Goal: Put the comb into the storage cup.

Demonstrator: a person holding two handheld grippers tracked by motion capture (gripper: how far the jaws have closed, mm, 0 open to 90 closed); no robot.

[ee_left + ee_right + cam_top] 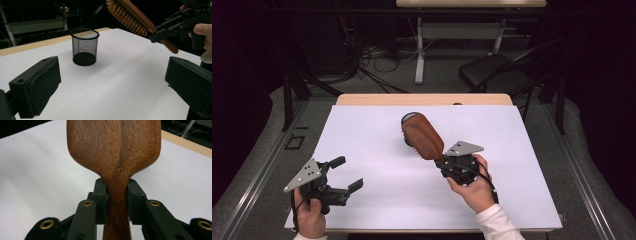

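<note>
The left gripper [343, 174], nearest, idles with jaws spread wide; the right gripper [443, 162] clamps the hairbrush [422, 136] by its handle. Centre the brush over the far mesh cup [84, 46]; lower handle-first, I'd judge.

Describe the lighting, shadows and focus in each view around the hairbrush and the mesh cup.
High view: the white table top is evenly lit, the room behind is dark, and the hairbrush looks sharp. Left gripper view: the mesh cup casts a soft shadow toward the right, and the near pads are slightly soft. Right gripper view: wood grain is crisp, with mild glare on the table.
</note>
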